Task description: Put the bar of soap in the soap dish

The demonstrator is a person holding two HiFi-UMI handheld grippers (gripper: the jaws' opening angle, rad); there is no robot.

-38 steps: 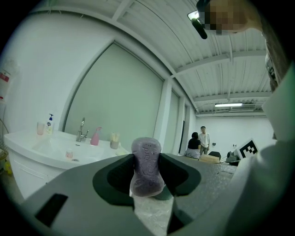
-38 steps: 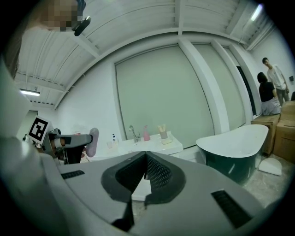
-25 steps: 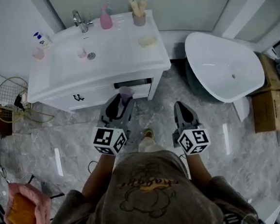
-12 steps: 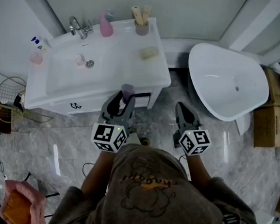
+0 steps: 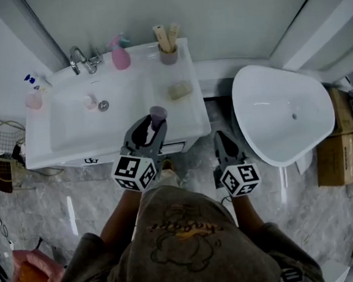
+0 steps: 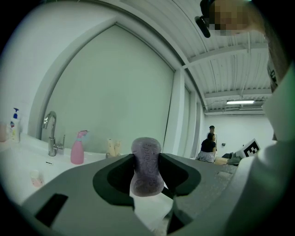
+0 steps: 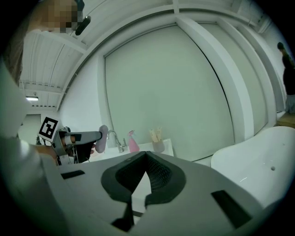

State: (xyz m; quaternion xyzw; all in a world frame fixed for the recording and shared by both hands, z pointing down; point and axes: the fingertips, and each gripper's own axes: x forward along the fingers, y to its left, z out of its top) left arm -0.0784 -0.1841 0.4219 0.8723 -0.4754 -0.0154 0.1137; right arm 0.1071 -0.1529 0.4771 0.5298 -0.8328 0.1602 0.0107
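Observation:
My left gripper (image 5: 153,122) is shut on a purple bar of soap (image 5: 157,115), which stands on end between the jaws (image 6: 146,167). It hovers over the front edge of the white sink vanity (image 5: 187,127). A beige soap dish (image 5: 180,90) sits on the vanity's right side, beyond the soap. My right gripper (image 5: 220,137) is shut with nothing in it (image 7: 145,159), held over the floor right of the vanity. From the right gripper view the soap (image 7: 103,138) shows at the left gripper's tip.
On the vanity stand a faucet (image 5: 78,58), a pink spray bottle (image 5: 119,55), a cup of brushes (image 5: 168,49) and a small pink cup (image 5: 90,102) in the basin. A white bathtub (image 5: 281,113) lies to the right, cardboard boxes (image 5: 342,135) beyond it.
Both grippers have come closer to the vanity. The left gripper with the soap moved from in front of the cabinet to over its front edge.

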